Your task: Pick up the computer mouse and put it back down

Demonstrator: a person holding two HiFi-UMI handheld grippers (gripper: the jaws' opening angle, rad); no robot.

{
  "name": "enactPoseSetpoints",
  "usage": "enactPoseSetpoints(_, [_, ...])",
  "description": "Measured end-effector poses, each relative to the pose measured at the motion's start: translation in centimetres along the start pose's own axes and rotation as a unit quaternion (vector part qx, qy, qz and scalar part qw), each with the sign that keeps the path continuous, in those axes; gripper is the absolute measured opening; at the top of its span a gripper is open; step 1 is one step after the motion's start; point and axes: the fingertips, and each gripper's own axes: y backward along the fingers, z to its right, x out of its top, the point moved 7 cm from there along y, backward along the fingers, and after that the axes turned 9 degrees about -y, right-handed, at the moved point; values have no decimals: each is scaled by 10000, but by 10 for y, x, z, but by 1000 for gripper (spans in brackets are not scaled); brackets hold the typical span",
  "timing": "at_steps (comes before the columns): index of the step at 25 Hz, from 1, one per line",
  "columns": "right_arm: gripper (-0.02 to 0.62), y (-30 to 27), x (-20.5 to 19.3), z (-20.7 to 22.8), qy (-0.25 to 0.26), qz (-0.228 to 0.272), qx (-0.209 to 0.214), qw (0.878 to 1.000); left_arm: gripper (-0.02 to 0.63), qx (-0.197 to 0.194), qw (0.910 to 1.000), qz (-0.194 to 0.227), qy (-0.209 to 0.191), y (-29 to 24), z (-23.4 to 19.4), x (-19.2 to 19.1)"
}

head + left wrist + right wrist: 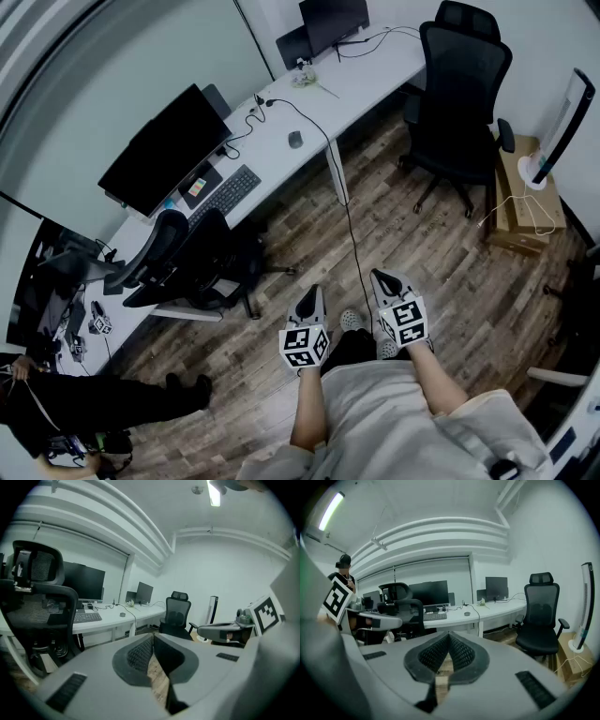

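The dark computer mouse (295, 139) lies on the long white desk (366, 75), far ahead of me; it is a small spot in the left gripper view (122, 614) and the right gripper view (467, 613). Both grippers are held in front of the person's body, above the wooden floor, well away from the desk. My left gripper (310, 294) (152, 637) is shut with nothing between its pads. My right gripper (382, 277) (449, 635) is also shut and empty. The two point side by side toward the desk.
A keyboard (225, 194) and black monitor (164, 150) sit left of the mouse. A black office chair (183, 258) stands by the keyboard, another (459, 94) at the right. A cable (352, 234) runs over the floor. A tower fan (562, 122) and cardboard box (525, 197) stand far right. Another person (94, 403) is at lower left.
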Motion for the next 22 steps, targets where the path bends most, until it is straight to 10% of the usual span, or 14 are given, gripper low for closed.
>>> enactPoseSetpoints(17, [9,3,-2,4,-56,110,-53,9999,26,82,9999,-98,-14,3,0,1])
enactPoseSetpoints(22, [145,1,-6,4,-285,62,168,9994,92,249,9997,-35,-23,10,-7,4])
